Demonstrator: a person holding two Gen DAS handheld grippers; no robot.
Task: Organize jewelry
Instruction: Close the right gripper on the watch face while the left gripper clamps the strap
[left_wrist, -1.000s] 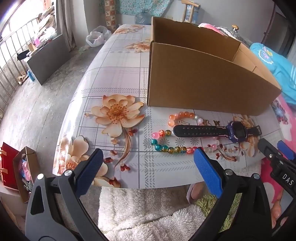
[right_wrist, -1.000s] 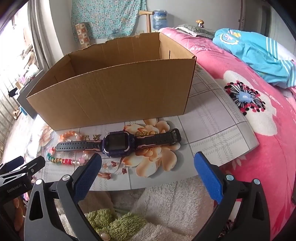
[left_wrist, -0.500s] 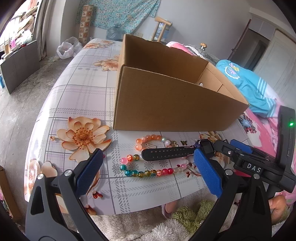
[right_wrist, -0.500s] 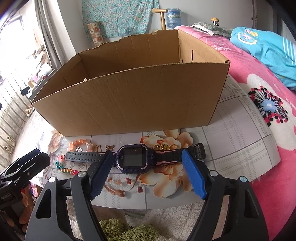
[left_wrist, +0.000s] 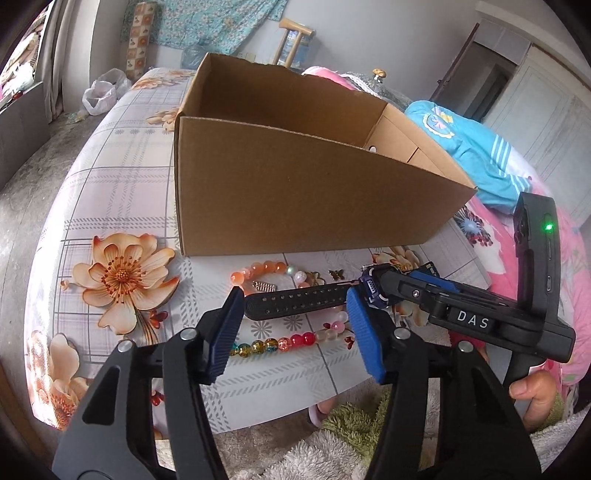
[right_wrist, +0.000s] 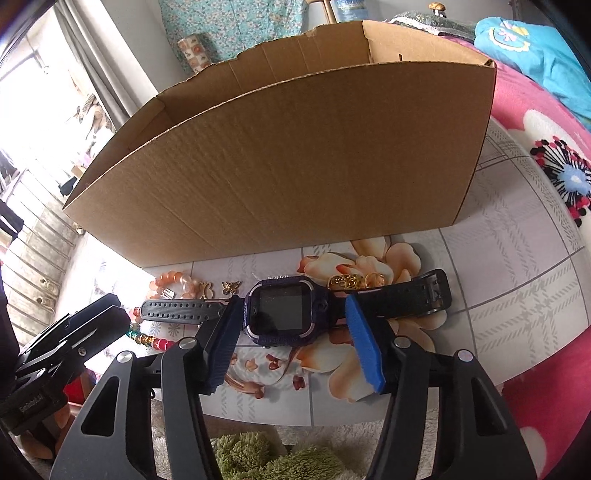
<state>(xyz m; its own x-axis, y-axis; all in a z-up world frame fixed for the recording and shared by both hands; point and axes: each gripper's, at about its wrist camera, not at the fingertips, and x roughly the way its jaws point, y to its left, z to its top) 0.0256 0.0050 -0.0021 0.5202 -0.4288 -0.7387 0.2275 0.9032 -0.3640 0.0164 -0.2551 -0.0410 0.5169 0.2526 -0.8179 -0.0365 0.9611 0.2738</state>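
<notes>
A purple smartwatch (right_wrist: 284, 314) with black straps lies on the flowered table in front of an open cardboard box (right_wrist: 295, 177). My right gripper (right_wrist: 293, 306) hangs over the watch face with its jaws closing; the left pad is almost at the case and the right pad stands clear. My left gripper (left_wrist: 295, 299) is also closing, with the watch's holed strap (left_wrist: 295, 304) lying lengthwise between its pads, not pinched. An orange bead bracelet (left_wrist: 258, 267), a multicolour bead string (left_wrist: 288, 341), a butterfly charm (right_wrist: 231, 286) and gold rings (right_wrist: 347, 282) lie around the watch.
The box wall (left_wrist: 295, 199) rises just behind the jewelry. The table's front edge (left_wrist: 258, 406) is close under both grippers, with a fluffy rug (right_wrist: 280, 458) below. A pink bed (right_wrist: 535, 110) with a blue garment (left_wrist: 476, 155) borders the right side. A hand (left_wrist: 535, 398) holds the right tool.
Both grippers tipped down and came in over the watch, and both sets of jaws narrowed from wide open. The right gripper now reaches into the left wrist view at the watch face.
</notes>
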